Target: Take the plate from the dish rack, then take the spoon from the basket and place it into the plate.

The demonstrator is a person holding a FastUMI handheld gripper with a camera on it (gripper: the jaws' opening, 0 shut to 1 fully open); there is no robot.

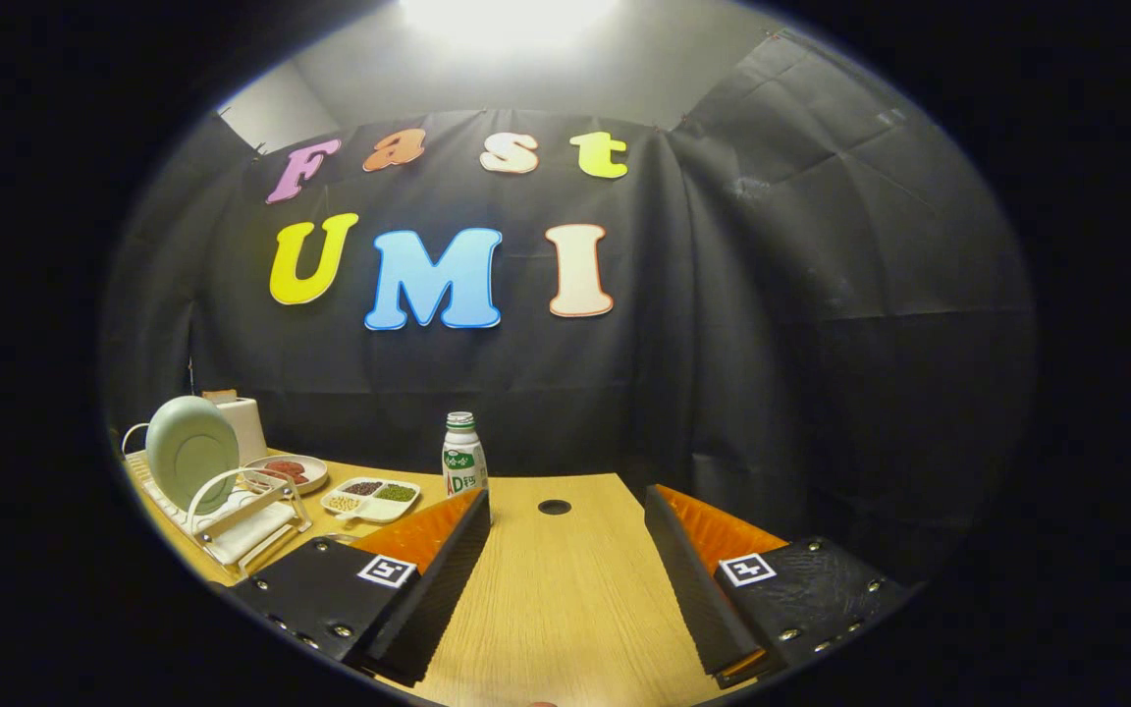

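A pale green plate (191,452) stands upright in a white dish rack (232,520) on the wooden table, well to the left of my fingers and somewhat beyond them. My gripper (565,511) is open, its two fingers spread wide over bare tabletop with nothing between them.
A small white bottle with a green label (463,457) stands just beyond the left fingertip. Between it and the rack lie a divided white dish of beans (370,498) and a small plate of reddish food (289,472). A white box (243,424) stands behind the rack. A dark round hole (554,507) marks the table ahead.
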